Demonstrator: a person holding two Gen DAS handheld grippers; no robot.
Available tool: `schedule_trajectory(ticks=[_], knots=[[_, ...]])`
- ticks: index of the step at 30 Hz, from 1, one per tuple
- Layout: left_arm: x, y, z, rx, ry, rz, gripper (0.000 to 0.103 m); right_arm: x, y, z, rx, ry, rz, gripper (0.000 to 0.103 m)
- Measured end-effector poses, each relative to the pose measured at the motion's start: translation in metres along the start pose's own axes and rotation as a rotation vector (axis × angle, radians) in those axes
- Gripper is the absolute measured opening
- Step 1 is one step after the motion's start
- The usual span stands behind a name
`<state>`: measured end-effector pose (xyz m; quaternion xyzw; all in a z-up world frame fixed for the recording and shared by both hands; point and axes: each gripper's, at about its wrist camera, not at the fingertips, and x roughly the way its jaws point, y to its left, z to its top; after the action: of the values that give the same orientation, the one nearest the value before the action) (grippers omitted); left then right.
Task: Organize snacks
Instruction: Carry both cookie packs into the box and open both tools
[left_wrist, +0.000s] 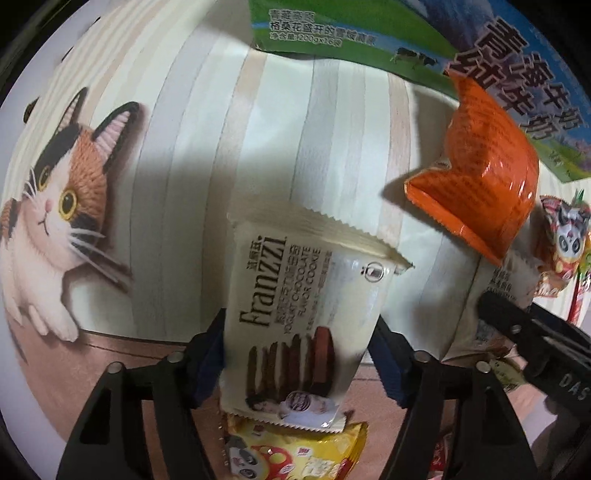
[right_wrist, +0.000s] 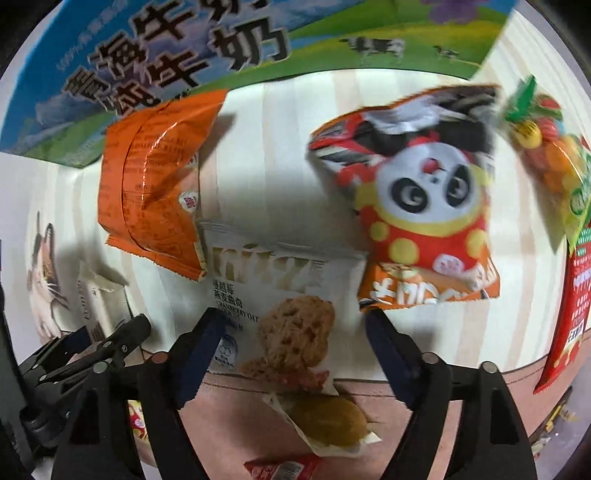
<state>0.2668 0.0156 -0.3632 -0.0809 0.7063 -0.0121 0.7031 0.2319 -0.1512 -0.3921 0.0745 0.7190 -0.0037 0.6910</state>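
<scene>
A white Franzzi yogurt chocolate cookie packet (left_wrist: 295, 314) lies on the striped mat (left_wrist: 314, 129) between the fingers of my left gripper (left_wrist: 299, 350). The jaws stand at its two long sides without squeezing it. In the right wrist view a white cranberry oat cookie packet (right_wrist: 280, 314) lies between the fingers of my right gripper (right_wrist: 291, 328). Its left finger (right_wrist: 199, 343) is at the packet's edge and the right finger stands clear of it. Both grippers point down, side by side. The left gripper (right_wrist: 110, 343) shows at the right view's lower left.
An orange packet (left_wrist: 480, 177) (right_wrist: 155, 184) lies by the milk carton box (left_wrist: 369, 29) (right_wrist: 184, 48). A red panda packet (right_wrist: 417, 192), a candy bag (right_wrist: 546, 147) and a red packet (right_wrist: 569, 317) are at the right. A yellow packet (left_wrist: 295, 454) and a wrapped bun (right_wrist: 328, 421) lie near me. A cat picture (left_wrist: 62, 192) covers the mat's left.
</scene>
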Motion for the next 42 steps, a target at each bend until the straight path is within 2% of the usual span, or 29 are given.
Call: schedule_trajectory(ticks=[4,6,9,12,17,22,26,31,34,40,42], knots=[[0.004,0.009,-0.004,-0.010,-0.019,-0.020,0.070,0.007,0.033,0.006,-0.027,-0.019,-0.054,0.085],[0.000,0.014,-0.011,0.000,-0.028,0.011,0.061,0.008,0.052,-0.003,-0.054,-0.040,-0.096,0.077],[-0.015,0.028,-0.019,-0.004,-0.056,0.022,0.060,0.007,0.065,-0.015,-0.097,-0.073,-0.123,0.075],[-0.025,0.031,-0.027,-0.011,-0.084,0.040,0.060,-0.001,0.063,-0.034,-0.095,-0.080,-0.085,0.075],[-0.047,0.028,-0.036,-0.021,-0.109,0.012,0.060,-0.022,0.036,-0.050,-0.085,-0.085,0.015,0.075],[-0.085,0.022,-0.043,0.011,-0.125,-0.070,0.060,-0.069,0.024,-0.053,-0.098,-0.120,0.127,0.075],[-0.124,0.012,-0.035,0.026,-0.172,-0.128,0.060,-0.117,0.005,-0.042,-0.116,-0.170,0.193,0.075],[-0.185,-0.001,0.000,0.024,-0.248,-0.224,0.060,-0.179,-0.013,-0.015,-0.112,-0.252,0.258,0.075],[-0.198,-0.014,0.036,0.027,-0.268,-0.238,0.060,-0.212,-0.017,0.022,-0.118,-0.301,0.271,0.075],[-0.219,-0.026,0.115,0.022,-0.250,-0.227,0.060,-0.231,-0.012,0.086,-0.107,-0.340,0.303,0.075],[-0.215,-0.029,0.141,0.025,-0.223,-0.216,0.060,-0.216,-0.003,0.113,-0.093,-0.329,0.314,0.075]])
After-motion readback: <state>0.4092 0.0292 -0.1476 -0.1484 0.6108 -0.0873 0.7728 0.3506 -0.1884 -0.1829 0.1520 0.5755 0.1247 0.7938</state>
